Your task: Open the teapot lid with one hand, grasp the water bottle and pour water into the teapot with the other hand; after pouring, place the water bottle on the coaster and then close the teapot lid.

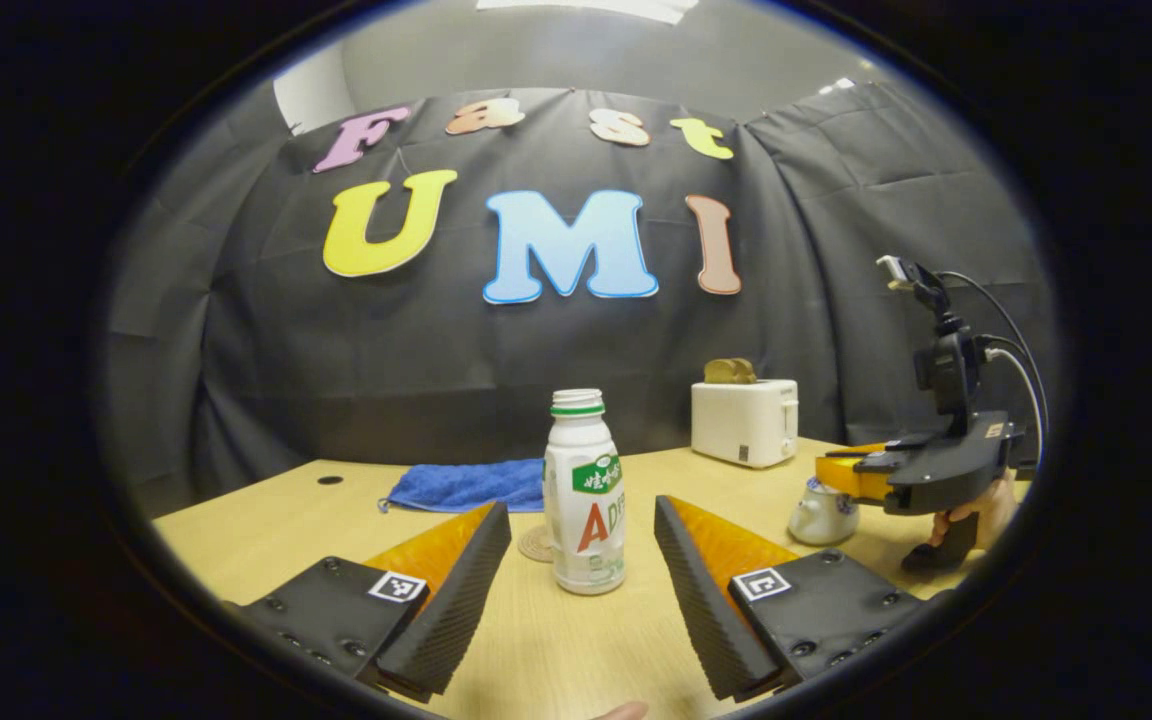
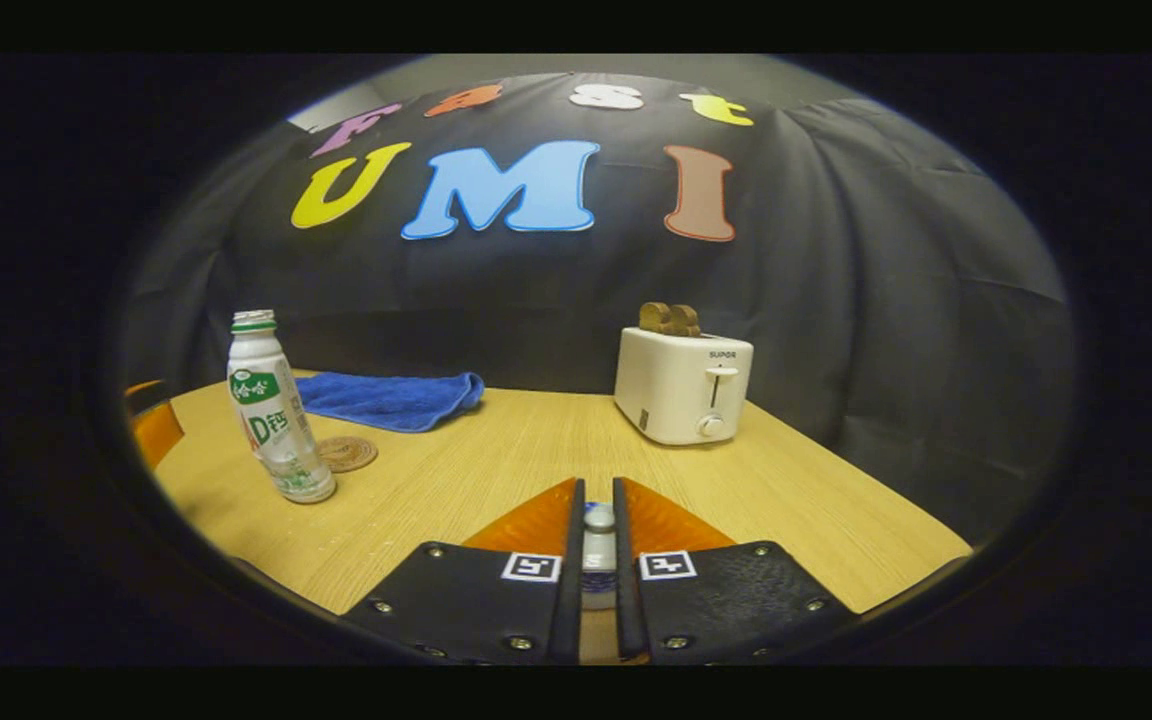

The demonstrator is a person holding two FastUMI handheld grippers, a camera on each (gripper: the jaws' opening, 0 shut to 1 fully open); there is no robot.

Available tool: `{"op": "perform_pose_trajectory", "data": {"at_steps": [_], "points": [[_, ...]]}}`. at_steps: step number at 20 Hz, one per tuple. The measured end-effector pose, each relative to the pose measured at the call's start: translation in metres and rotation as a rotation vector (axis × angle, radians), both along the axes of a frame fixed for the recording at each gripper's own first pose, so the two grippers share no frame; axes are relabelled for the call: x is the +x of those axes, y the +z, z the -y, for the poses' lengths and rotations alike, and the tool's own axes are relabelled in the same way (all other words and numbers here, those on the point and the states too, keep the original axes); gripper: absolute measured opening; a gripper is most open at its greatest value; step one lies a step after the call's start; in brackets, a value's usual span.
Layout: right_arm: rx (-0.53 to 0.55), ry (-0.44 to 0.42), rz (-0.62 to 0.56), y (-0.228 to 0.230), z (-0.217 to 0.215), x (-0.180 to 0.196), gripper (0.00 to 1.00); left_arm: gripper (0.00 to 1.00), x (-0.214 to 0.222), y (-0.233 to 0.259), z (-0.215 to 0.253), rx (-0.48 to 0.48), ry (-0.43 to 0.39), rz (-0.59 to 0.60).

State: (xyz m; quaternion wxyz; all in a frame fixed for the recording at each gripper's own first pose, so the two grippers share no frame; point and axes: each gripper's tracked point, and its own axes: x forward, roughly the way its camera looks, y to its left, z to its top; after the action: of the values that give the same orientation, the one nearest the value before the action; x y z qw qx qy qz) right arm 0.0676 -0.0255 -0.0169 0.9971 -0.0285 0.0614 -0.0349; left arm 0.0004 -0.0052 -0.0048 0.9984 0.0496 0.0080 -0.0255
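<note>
Left gripper (image 1: pixel 582 545), seen along its own two fingers: jaws spread wide, nothing between the pads. Water bottle (image 1: pixel 586 495) upright on the wooden table (image 1: pixel 266 540), straight ahead and framed by the gap between the fingertips, slightly beyond them and touching neither. Bottle white with a green label band, neck uncapped. Coaster (image 1: pixel 537 543) flat on the table just behind the bottle and a little to the left of it, partly hidden by the left finger. Blue cloth (image 1: pixel 466 485) crumpled farther ahead, beyond the coaster. White toaster (image 1: pixel 745 421) with bread in its slots ahead and to the right, near the back edge. Teapot (image 1: pixel 823 512) small, pale, far to the right of the right finger. Right gripper (image 1: pixel 866 470) directly above the teapot, held in a hand (image 1: pixel 976 510) at the right edge.

Right gripper (image 2: pixel 598 525), seen along its own fingers: jaws drawn nearly together, a narrow slot left between them. Teapot lid (image 2: pixel 598 545) lodged in that slot, knob uppermost, both fingers pressed against it. Water bottle (image 2: pixel 272 420) far ahead to the left, upright, with the coaster (image 2: pixel 346 453) just beside its base on the right. Blue cloth (image 2: pixel 391 398) beyond both. Toaster (image 2: pixel 683 385) ahead, slightly to the right of the fingertips. Left gripper (image 2: pixel 156 425) partly visible at the far left edge.
</note>
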Motion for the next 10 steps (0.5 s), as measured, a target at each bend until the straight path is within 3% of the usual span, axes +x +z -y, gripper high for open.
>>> {"op": "perform_pose_trajectory", "data": {"at_steps": [1,3,4,5,6,10], "points": [[0.012,-0.004,0.013,0.002,0.002,0.001,0.14,0.98,0.002,-0.003,0.0,-0.007,-0.001,-0.006],[0.027,0.006,0.018,0.001,0.0,0.001,0.0,0.98,0.005,-0.005,-0.003,-0.009,0.006,-0.012],[0.024,0.015,0.022,0.002,-0.002,-0.001,0.01,0.98,0.007,-0.005,-0.004,-0.008,0.008,-0.014],[0.023,0.022,0.033,0.006,-0.003,-0.002,0.18,0.98,0.008,-0.007,-0.004,-0.007,0.008,-0.017],[0.026,0.025,0.057,0.013,-0.002,-0.006,0.01,0.98,0.009,-0.007,-0.005,-0.008,0.01,-0.016],[0.043,0.043,0.163,0.043,-0.005,-0.023,0.02,0.98,0.015,-0.007,-0.005,-0.003,0.016,-0.01]]}}
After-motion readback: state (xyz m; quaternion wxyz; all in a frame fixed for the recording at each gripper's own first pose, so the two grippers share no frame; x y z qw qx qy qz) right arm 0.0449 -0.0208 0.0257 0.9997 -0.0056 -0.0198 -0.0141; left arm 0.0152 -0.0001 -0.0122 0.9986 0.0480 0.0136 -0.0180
